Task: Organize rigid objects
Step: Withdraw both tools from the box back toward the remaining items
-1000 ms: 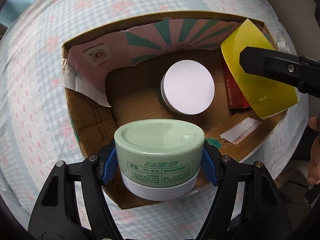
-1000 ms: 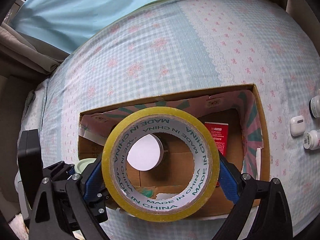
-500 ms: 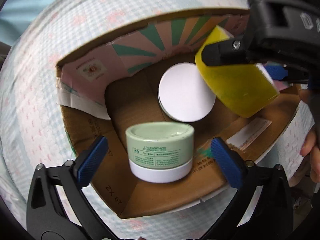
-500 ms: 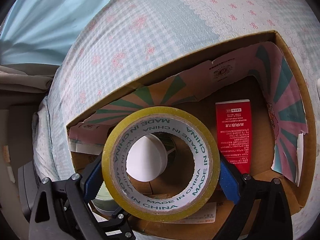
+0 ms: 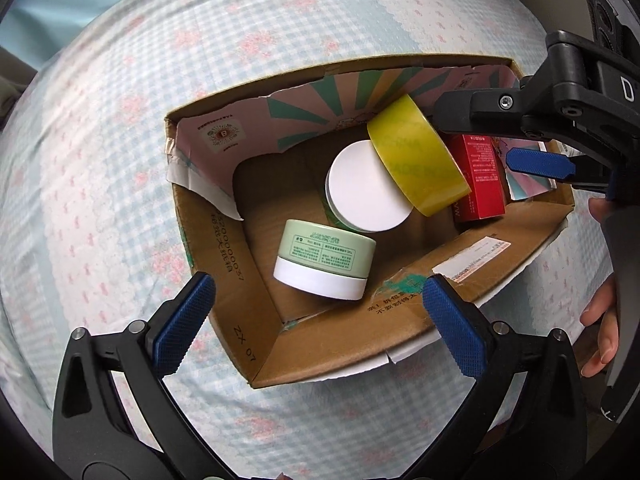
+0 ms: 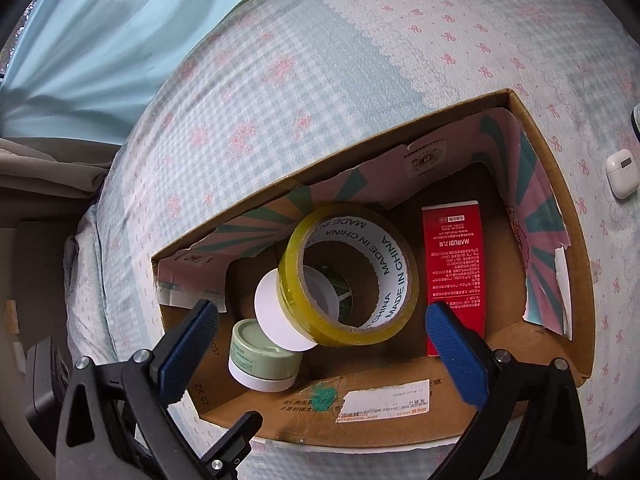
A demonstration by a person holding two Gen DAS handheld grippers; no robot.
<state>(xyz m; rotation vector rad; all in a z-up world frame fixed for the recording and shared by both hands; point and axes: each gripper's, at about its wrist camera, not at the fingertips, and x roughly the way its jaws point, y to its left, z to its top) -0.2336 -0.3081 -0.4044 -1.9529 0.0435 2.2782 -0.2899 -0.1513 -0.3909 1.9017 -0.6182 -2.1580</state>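
Observation:
A cardboard box (image 5: 320, 352) (image 6: 400, 408) lies on the bed. Inside it are a green jar (image 5: 326, 262) (image 6: 260, 364), a white-lidded tub (image 5: 366, 186) (image 6: 276, 320), a red carton (image 5: 478, 176) (image 6: 456, 264) and a yellow tape roll (image 5: 416, 156) (image 6: 352, 272) tilted against the tub. My left gripper (image 5: 318, 300) is open and empty above the box's near wall. My right gripper (image 6: 320, 332) is open and empty just above the box; the tape roll is free of its pads (image 6: 456, 360). The right gripper also shows in the left wrist view (image 5: 536, 162).
The bed has a blue checked sheet with pink flowers (image 5: 120, 160) (image 6: 320, 80). A white earbud case (image 6: 621, 172) lies on the sheet right of the box. A hand (image 5: 600, 320) holds the right gripper at the right edge.
The green jar dropped from my left gripper into the box, and that gripper drew back. My right gripper opened and the tape roll fell inside, leaning on the white tub.

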